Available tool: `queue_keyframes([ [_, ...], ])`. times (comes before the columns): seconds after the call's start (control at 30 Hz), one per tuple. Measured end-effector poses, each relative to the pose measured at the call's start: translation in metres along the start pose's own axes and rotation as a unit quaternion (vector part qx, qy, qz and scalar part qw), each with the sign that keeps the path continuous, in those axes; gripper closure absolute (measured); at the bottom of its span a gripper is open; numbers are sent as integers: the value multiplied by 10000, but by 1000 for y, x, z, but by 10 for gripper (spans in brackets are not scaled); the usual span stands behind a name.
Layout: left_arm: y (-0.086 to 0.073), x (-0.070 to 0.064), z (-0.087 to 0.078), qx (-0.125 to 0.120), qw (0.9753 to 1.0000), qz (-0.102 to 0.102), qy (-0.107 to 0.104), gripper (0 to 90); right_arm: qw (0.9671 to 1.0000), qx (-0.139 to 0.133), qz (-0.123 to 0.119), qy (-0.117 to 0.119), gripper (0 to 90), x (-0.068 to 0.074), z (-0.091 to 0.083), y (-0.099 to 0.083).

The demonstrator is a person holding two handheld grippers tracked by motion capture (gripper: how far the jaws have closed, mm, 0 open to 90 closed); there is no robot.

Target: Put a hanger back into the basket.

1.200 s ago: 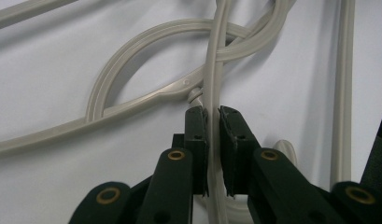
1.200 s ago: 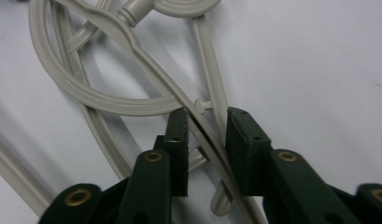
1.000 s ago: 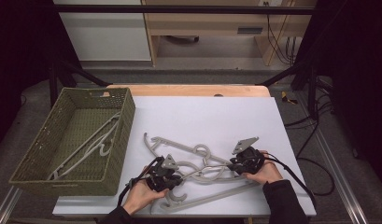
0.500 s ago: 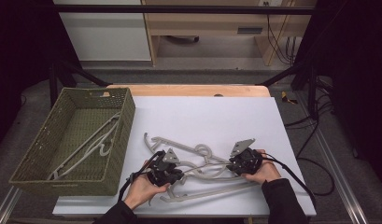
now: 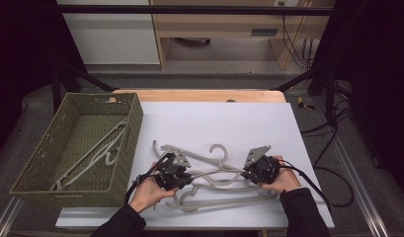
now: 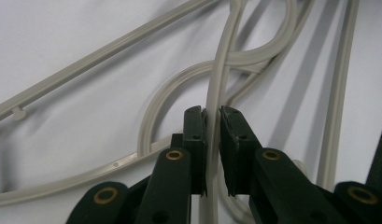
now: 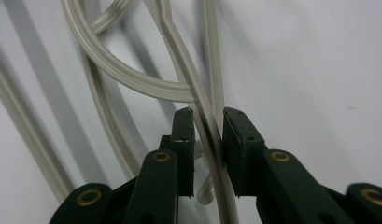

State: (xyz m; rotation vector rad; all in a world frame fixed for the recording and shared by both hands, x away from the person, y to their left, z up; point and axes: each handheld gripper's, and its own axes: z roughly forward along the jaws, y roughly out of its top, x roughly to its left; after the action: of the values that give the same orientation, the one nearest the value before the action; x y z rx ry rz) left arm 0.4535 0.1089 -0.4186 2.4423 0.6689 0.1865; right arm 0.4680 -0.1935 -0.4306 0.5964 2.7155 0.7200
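Lab: black-framed rig (image 5: 189, 10), floor cables (image 5: 333, 123)

left gripper (image 5: 182, 174) shifted up-table | grey hanger (image 5: 217, 174) lifted slightly (both jaws clamped)

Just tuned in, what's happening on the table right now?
A person works a tangle of pale grey plastic hangers on the white table. The left gripper is clamped on one thin hanger bar; the right gripper pinches another. One more grey hanger already lies in the olive woven basket.
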Motion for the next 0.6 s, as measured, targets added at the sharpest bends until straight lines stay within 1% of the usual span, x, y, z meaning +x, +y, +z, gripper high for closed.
queue_keyframes([
  [0.1,-1,3,7,46,10000,-43,66,786,9999,118,-34,7,760,0,1,3],
  [0.17,-2,4,11,49,9999,-54,139,781,9999,134,-43,13,762,0,2,3],
  [0.23,-4,5,14,47,9997,-96,203,773,9999,153,7,3,764,0,2,2],
  [0.27,-5,5,16,23,9995,-139,298,763,9998,179,37,-2,767,0,2,2],
  [0.3,-6,7,17,48,9993,-155,325,707,9997,252,60,-11,776,-1,3,2],
  [0.33,-8,8,18,56,9991,-172,375,707,9997,252,60,-11,776,-1,3,2],
  [0.37,-9,11,19,54,9990,-235,366,712,9996,270,103,31,779,-1,3,2],
  [0.4,-11,12,21,37,9988,-281,399,712,9995,286,84,72,783,-2,4,2],
  [0.43,-12,14,22,64,9984,-284,477,715,9994,298,151,111,786,-1,5,2],
  [0.47,-12,15,23,81,9982,-299,516,725,9994,291,118,167,791,-1,6,2],
  [0.5,-13,16,24,87,9980,-307,546,729,9991,297,218,229,794,0,7,3],
  [0.53,-13,16,23,82,9982,-310,511,736,9991,300,138,269,796,0,8,3],
  [0.57,-13,17,22,122,9984,-228,502,747,9988,328,183,304,797,1,9,3],
  [0.6,-12,18,21,146,9987,-210,446,756,9989,302,167,315,798,1,9,3],
])
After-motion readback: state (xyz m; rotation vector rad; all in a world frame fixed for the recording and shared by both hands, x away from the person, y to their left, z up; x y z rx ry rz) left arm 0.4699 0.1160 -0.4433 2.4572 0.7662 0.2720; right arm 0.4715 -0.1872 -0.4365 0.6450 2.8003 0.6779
